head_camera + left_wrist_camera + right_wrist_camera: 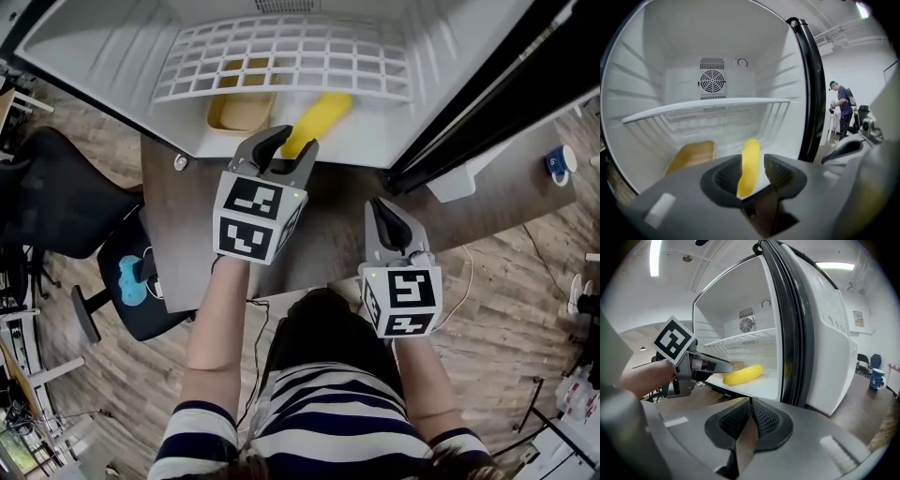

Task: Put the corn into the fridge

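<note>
The yellow corn (pixel 319 120) lies on the white floor of the open fridge (pixel 112 47), next to a tan tray (pixel 242 108). My left gripper (pixel 289 142) is open at the fridge's front edge, its jaws standing on either side of the corn's near end with a gap. In the left gripper view the corn (pixel 750 161) runs away between the open left gripper (pixel 753 172). The right gripper view shows the corn (pixel 743 374) flat on the fridge floor, the left gripper (pixel 719 365) at its end. My right gripper (pixel 392 217) is shut and empty, outside the fridge near the door.
A white wire shelf (pixel 281 56) spans the fridge above the corn. The open fridge door (pixel 487 103) stands at the right. The fridge sits on a brown table (pixel 178 244). A black office chair (pixel 56 197) is at the left, a blue mug (pixel 560 161) at the far right.
</note>
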Tool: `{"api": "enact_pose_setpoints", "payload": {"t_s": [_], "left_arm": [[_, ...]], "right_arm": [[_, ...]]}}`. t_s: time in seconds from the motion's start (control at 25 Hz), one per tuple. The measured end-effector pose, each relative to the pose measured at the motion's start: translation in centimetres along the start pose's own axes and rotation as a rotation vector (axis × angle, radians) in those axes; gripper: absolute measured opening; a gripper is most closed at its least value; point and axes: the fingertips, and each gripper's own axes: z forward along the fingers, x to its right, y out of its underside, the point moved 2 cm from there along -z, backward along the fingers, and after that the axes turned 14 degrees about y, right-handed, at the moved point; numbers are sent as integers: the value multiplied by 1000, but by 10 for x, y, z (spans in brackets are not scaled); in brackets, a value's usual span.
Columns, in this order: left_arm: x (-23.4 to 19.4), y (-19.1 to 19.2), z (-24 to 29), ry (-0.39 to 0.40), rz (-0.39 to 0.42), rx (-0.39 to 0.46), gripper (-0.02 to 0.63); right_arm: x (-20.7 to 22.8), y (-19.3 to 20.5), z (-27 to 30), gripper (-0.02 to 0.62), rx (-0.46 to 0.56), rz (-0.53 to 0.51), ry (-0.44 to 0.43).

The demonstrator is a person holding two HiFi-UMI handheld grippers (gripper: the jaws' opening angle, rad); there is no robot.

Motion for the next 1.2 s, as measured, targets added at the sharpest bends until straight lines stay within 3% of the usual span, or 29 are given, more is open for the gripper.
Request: {"api": "enact_pose_setpoints", "payload": {"t_s": [0.72, 1.2], "left_arm": [[16, 33, -77, -163, -210, 88, 0], [37, 54, -115, -254, -265, 98, 0]], "right_arm": [[0, -14, -18, -3, 22, -6, -31], [-3, -19, -31, -8, 31, -16, -31]]}}
